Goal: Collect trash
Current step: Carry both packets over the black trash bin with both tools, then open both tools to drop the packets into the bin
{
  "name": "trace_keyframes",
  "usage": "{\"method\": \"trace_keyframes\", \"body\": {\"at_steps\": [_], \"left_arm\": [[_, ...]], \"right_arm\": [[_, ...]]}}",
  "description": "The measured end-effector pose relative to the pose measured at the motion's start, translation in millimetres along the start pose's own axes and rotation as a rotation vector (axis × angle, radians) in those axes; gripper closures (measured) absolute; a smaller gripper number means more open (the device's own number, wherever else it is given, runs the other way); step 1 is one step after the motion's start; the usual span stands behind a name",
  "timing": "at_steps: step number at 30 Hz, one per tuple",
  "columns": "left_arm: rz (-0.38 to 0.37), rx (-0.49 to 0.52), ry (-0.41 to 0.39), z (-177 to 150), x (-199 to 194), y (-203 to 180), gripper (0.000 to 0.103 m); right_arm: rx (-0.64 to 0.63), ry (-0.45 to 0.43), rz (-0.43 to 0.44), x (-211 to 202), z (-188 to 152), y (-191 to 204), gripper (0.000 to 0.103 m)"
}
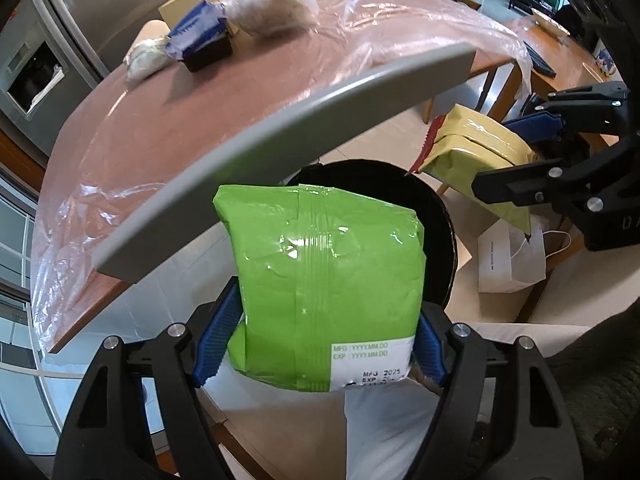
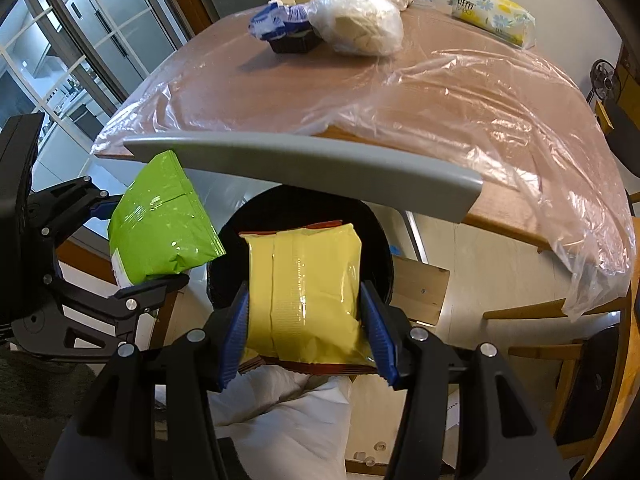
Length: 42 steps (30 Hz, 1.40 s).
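Holding a packet in each gripper, we keep both above the black bin [image 2: 380, 240] so they can drop straight in. Our left gripper [image 1: 320, 340] pinches the green packet [image 1: 328, 280]; our right gripper [image 2: 308, 328] squeezes the yellow packet [image 2: 312, 288]. The grey chair back [image 2: 304, 168] hides the bin's far rim, and its contents are too dark to make out.

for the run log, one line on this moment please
left claw: shut on green packet | right claw: shut on yellow packet | both above black bin
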State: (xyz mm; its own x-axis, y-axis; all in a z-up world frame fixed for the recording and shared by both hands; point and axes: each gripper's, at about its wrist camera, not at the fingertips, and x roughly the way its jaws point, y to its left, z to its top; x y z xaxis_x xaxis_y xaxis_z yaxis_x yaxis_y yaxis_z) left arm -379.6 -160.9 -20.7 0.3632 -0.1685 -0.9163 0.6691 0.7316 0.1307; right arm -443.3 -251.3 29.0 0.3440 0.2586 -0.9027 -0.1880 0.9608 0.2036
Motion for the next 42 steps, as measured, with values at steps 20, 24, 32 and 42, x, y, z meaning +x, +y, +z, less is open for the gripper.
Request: {"method": "trace_keyframes", "body": {"at_steps": [20, 24, 32, 42], "left_arm": [[-0.020, 0.021, 0.088, 1.0, 52.5, 2.2, 0.027], [-0.013, 0.027, 0.101, 3.4, 64.7, 2.8, 0.027], [-0.018, 0.031, 0.121, 6.9, 76.0, 2.2, 0.027], [-0.025, 0.052, 0.098, 5.5, 81.4, 8.4, 0.012]], "right_arm": [[0.018, 0.098, -0.010, 57.9, 4.4, -0.9, 0.051], [0.021, 0.118, -0.023, 69.5, 6.5, -2.1, 0.051], [0.038, 0.130, -0.036, 79.8, 8.9, -5.8, 0.051], [0.032, 0.108, -0.017, 68.2, 10.8, -3.3, 0.023]]}}
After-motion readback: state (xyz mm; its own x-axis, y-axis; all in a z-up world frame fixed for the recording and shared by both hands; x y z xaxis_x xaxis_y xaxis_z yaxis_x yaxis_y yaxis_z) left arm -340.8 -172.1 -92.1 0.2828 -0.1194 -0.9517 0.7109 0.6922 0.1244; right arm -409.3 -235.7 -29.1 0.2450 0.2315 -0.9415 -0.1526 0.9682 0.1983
